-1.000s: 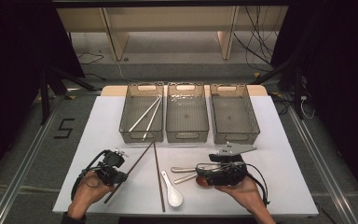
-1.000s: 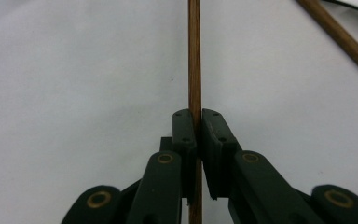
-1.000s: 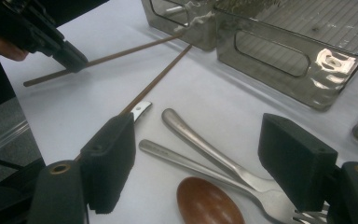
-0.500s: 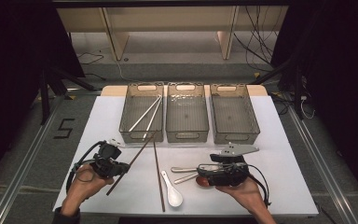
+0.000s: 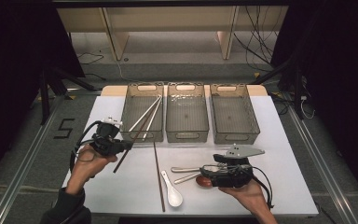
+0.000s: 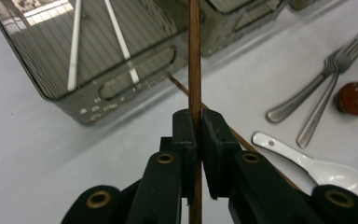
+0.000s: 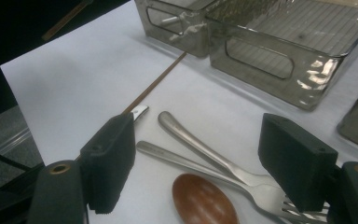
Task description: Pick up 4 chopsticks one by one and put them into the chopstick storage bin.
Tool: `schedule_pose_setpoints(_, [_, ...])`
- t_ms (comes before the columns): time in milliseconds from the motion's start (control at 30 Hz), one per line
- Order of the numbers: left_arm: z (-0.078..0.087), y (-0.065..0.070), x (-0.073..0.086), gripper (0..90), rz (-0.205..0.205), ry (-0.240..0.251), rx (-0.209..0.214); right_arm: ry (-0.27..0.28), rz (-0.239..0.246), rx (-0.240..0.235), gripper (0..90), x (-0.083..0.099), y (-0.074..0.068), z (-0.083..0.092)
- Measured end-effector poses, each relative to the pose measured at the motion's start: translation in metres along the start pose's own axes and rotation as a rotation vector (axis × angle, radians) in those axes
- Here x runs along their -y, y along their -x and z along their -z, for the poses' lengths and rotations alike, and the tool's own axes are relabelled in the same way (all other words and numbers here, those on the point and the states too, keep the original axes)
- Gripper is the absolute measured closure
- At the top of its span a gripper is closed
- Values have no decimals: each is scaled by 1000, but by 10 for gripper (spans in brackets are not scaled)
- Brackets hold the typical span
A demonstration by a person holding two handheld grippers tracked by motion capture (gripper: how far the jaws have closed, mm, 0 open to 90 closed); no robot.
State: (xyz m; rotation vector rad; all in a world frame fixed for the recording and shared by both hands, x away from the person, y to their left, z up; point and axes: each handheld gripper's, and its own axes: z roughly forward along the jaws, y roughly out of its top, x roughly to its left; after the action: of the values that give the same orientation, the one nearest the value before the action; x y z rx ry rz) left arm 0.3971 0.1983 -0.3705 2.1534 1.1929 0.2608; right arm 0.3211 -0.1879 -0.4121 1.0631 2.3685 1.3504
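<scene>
Pinching the dark brown wooden chopstick (image 6: 195,70) mid-shaft above the white table (image 5: 121,196), my left gripper (image 6: 196,135) risks it pivoting and striking the leftmost grey tray's (image 5: 142,135) rim, while my right gripper (image 7: 200,163) hangs open.

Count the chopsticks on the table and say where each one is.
4: two white chopsticks in the left bin, one brown chopstick held in the left gripper, another brown chopstick flat on the table.
</scene>
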Motion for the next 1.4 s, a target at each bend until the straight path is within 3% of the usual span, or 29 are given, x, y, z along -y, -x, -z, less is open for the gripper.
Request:
schedule_pose_setpoints(300, [-2,-24,-36,839,36,101,-20,47,-10,9,277,6,4,10])
schedule_pose_setpoints(500, [-10,-37,-57,839,55,110,-39,66,-22,16,277,11,7,15])
schedule_pose_setpoints(833, [-32,-58,-89,839,50,116,-101,61,-32,12,277,15,9,16])
schedule_pose_setpoints(1167, [-55,-74,-100,839,69,110,-146,60,-32,7,277,16,9,16])
schedule_pose_setpoints(1400, [-69,-79,-96,838,84,108,-159,59,-31,6,277,16,9,15])
